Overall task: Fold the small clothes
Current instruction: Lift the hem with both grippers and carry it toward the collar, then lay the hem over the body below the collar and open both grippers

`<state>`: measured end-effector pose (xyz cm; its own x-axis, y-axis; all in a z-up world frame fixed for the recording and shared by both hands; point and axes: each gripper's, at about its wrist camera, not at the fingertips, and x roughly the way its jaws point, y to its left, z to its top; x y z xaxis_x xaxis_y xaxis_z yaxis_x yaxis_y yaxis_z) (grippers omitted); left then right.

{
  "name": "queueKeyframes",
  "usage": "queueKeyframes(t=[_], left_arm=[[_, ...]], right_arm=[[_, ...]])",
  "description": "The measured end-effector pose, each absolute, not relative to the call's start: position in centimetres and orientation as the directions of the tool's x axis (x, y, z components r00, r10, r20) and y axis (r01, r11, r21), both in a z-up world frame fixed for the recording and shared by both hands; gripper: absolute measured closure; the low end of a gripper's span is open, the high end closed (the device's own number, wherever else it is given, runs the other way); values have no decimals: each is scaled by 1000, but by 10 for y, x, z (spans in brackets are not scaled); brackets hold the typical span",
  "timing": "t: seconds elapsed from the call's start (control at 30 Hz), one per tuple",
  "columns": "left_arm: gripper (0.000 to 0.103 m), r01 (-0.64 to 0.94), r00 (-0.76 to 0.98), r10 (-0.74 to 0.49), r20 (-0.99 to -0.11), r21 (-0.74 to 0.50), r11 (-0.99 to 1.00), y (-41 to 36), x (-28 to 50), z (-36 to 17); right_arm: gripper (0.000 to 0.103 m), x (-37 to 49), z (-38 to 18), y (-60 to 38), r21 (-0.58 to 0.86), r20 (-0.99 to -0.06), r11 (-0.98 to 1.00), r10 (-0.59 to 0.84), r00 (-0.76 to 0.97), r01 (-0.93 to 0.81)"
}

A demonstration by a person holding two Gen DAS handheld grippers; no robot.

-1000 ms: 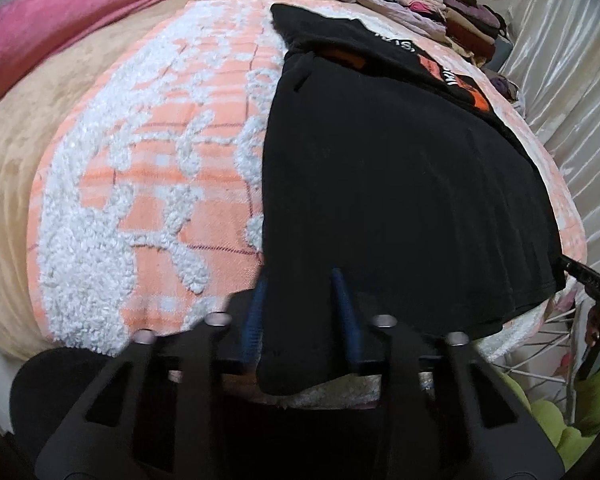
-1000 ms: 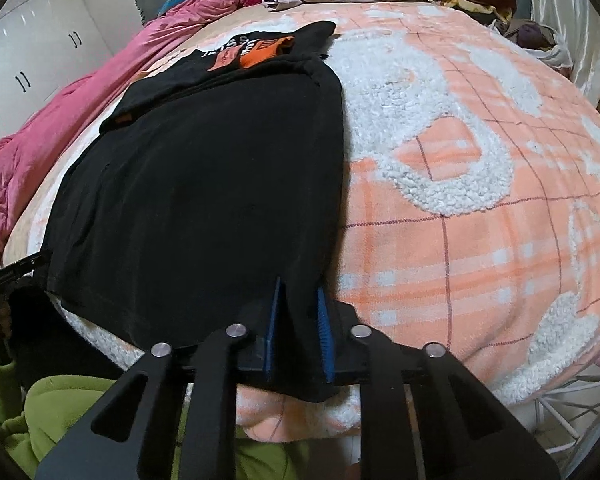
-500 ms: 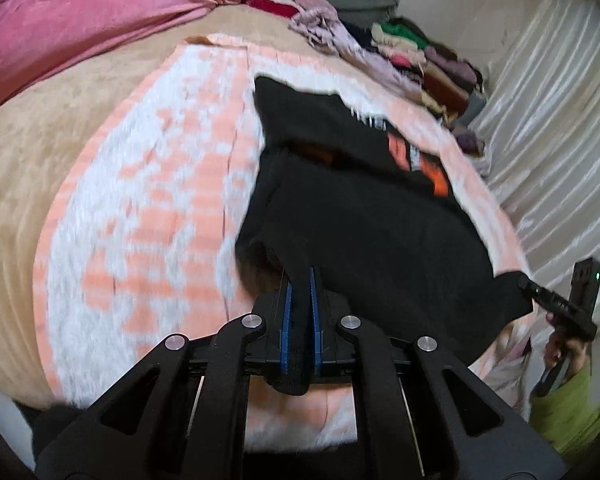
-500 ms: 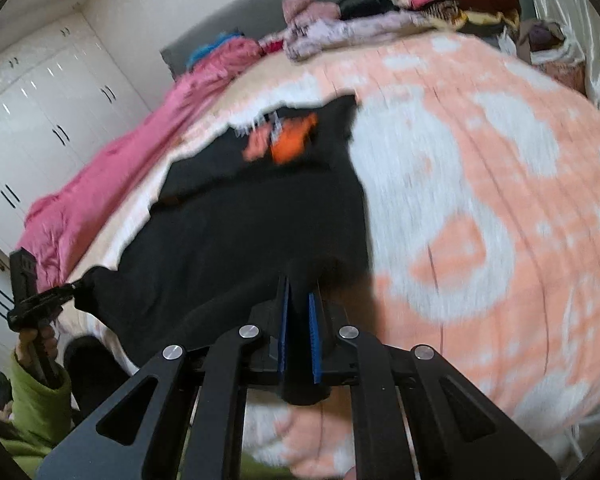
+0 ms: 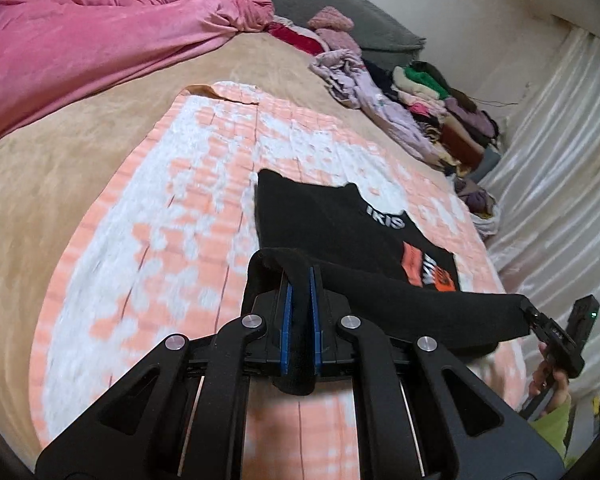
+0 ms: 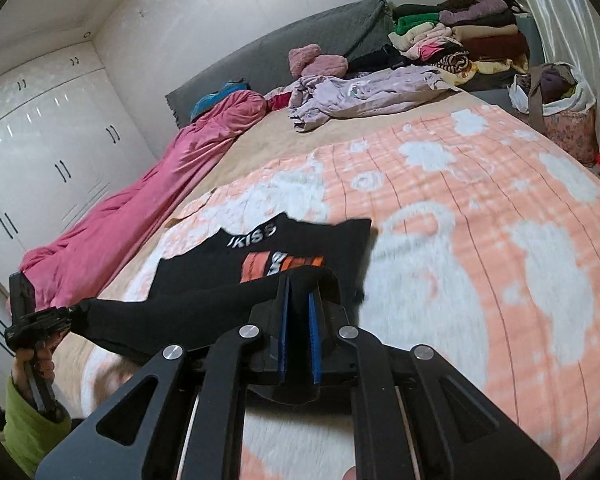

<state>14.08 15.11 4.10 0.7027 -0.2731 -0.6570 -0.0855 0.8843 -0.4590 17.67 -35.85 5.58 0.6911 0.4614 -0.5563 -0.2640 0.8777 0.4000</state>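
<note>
Nearest: left claw (image 5: 299,300) clamped on one bottom corner of the black T-shirt (image 5: 340,220), blue pads pressed onto the cloth, a tail of fabric hanging below. Likewise right claw (image 6: 299,312), pinched narrow on the opposite bottom corner of the same garment. Between the two, hem raised clear of the bed and stretched in a dark band; each claw visible at the far end of that band in the other wrist view, gripped by a hand in a green sleeve (image 6: 24,432).

Middle distance: upper half of the shirt lying flat on the orange-and-white blanket (image 5: 172,240), white lettering and orange print facing up, neckline pointing away.

Beyond: tan bed cover (image 5: 80,152), pink quilt (image 5: 80,48) along one side, loose lilac garments (image 6: 360,92), stack of folded clothes (image 6: 460,40) near the grey headboard (image 6: 280,48); white wardrobe doors (image 6: 40,152) at the wall.

Progress, judged: bottom-to-top fold under way, hem lifted but not yet laid on the chest. Remaining: carrying the hem over to the shoulders, releasing, smoothing, possibly a further fold, then the loose garments behind.
</note>
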Motion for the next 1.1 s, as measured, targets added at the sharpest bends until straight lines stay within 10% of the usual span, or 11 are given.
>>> queueKeyframes(t=[0.57,0.63,0.7,0.8,1.1], left_arm=[[100,-190,652,-225,-724,-443,876,151,236,-7],[97,-211,636,-235,-735,-458,863,155,239,-24],[93,-201,652,-261,-712,-494,846,162,235,-29],[74,-197,682,-240,-691,-489,850,170,222,-22],[78,-57,767,-149,-624,-298,953,128,175,27]], right_arm=[[95,265,0,-356,370,-680,921,356,641,-120],[91,272,-13,-357,370,-713,924,349,608,-96],[66,272,-18,-361,360,-727,931,323,606,-65],[64,262,-12,-370,362,-707,930,317,632,-61],[64,197,15,-324,228,-651,938,347,675,-263]])
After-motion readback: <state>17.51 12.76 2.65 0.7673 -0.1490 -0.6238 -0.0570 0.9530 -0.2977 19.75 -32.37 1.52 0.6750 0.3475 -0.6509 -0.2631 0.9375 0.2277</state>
